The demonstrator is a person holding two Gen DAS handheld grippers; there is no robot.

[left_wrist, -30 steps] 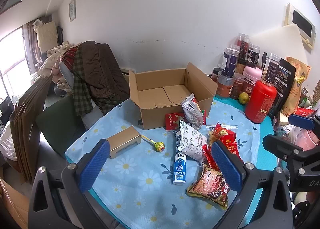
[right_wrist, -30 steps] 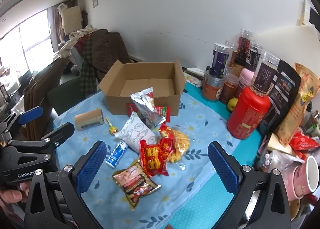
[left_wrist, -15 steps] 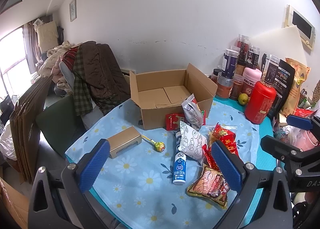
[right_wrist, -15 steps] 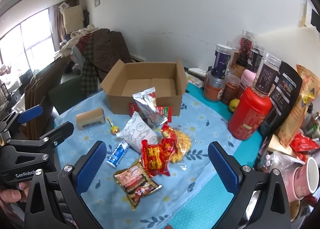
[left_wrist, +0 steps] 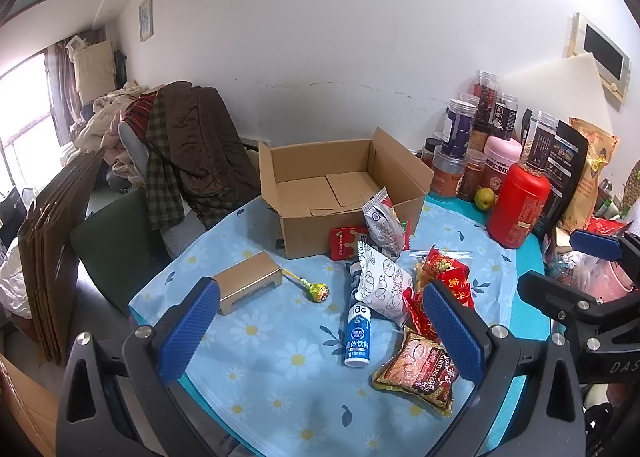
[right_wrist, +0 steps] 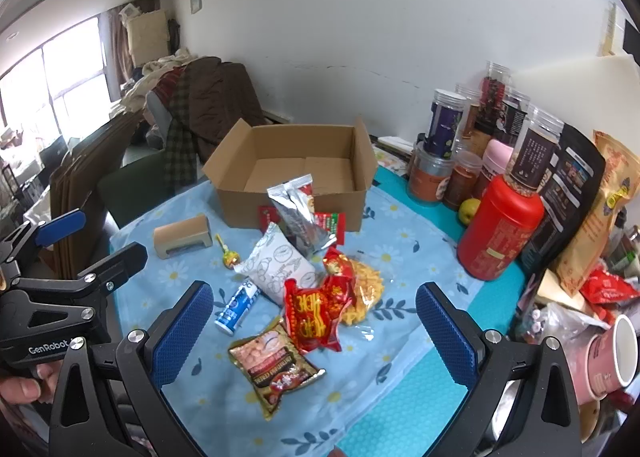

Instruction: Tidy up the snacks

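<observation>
Nothing on the cloth has shifted; both views have only crept a little. Nearest, the left gripper (left_wrist: pixel 320 331) and right gripper (right_wrist: pixel 314 331) hover with fingers wide and empty above the near edge of the table (right_wrist: pixel 404 413). Beyond them the snack packets (right_wrist: pixel 316 315) lie heaped mid-cloth, touching. Farthest, the cardboard box (right_wrist: pixel 296 173) stands open.

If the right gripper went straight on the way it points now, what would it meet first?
Probably the red snack packet, which lies centred between the open right gripper fingers, with the brown nut packet just nearer. Depth is unclear, so either could come first.
</observation>
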